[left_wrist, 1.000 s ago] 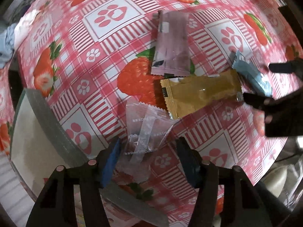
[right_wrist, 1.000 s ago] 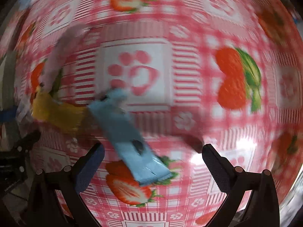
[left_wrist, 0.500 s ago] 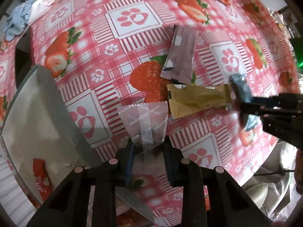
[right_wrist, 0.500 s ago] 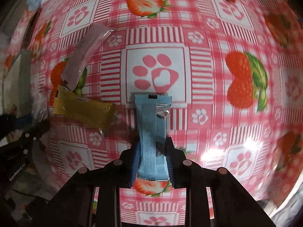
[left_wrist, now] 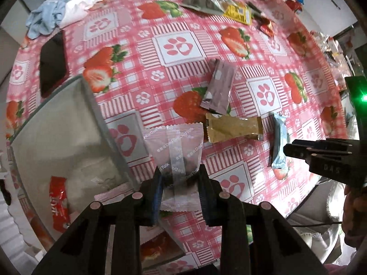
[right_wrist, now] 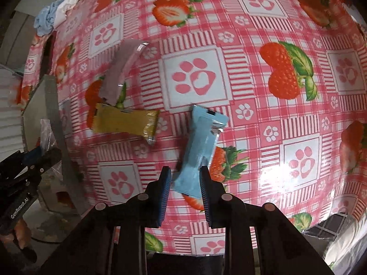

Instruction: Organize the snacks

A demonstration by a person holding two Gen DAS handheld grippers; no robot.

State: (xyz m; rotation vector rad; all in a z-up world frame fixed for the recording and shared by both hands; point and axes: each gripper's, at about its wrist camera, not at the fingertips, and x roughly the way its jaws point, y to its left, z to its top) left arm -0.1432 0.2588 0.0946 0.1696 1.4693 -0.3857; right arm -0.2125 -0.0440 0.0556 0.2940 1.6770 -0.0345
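Observation:
My left gripper [left_wrist: 180, 181] is shut on a clear snack packet [left_wrist: 176, 146] with white print, held above the strawberry tablecloth. My right gripper [right_wrist: 184, 183] is shut on the lower end of a light blue snack bar [right_wrist: 201, 144], lifted and tilted; the left wrist view shows that blue bar [left_wrist: 278, 142] in the right gripper's black fingers [left_wrist: 298, 151]. A yellow-gold snack bar [left_wrist: 234, 129] [right_wrist: 125, 121] and a mauve sachet [left_wrist: 220, 86] [right_wrist: 121, 75] lie flat on the cloth. A grey box [left_wrist: 101, 116] [right_wrist: 52, 110] stands at the left with a red packet [left_wrist: 58, 204] inside.
Crumpled blue and white cloth [left_wrist: 57, 11] lies at the far left, with a black phone [left_wrist: 51, 64] beside the box. More wrappers, grey [left_wrist: 204, 2], yellow [left_wrist: 238, 12] and red [left_wrist: 267, 26], lie at the far edge. The table edge runs near the bottom right.
Both grippers shut on their snacks: the left on the clear packet, the right on the blue bar. Both then rose, so the table looks farther away and the blue bar now hangs tilted.

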